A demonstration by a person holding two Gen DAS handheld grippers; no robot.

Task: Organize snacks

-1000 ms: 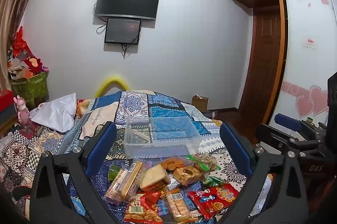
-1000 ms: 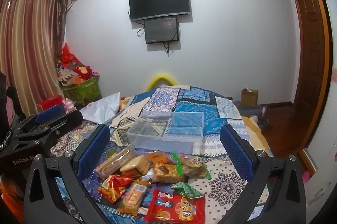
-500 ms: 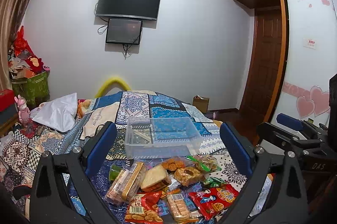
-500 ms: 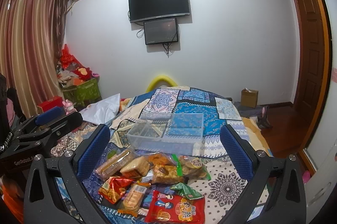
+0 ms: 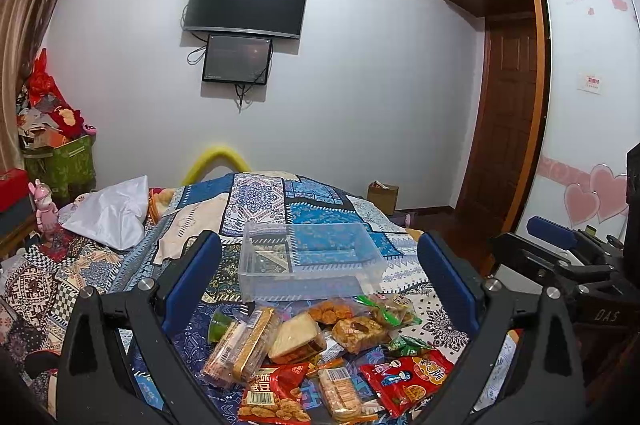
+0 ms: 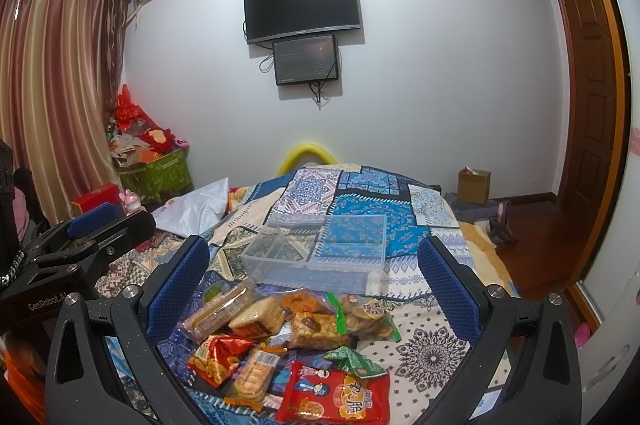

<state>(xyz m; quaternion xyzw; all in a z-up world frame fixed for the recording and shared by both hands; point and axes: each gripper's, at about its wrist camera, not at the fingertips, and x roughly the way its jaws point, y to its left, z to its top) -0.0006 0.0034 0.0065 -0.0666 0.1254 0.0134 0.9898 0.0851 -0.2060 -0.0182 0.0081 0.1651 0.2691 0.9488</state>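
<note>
Little has changed since a second ago: both grippers [image 5: 320, 289] [image 6: 316, 289] are held spread, snack packets [image 6: 288, 337] untouched, clear bin [image 5: 308, 261] empty

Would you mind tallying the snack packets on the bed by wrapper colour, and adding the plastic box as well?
Red bags: 2
Green packets: 2
See-through packs: 6
Clear box: 1
Total: 11, as far as the overlapping pile lets me tell.
</note>
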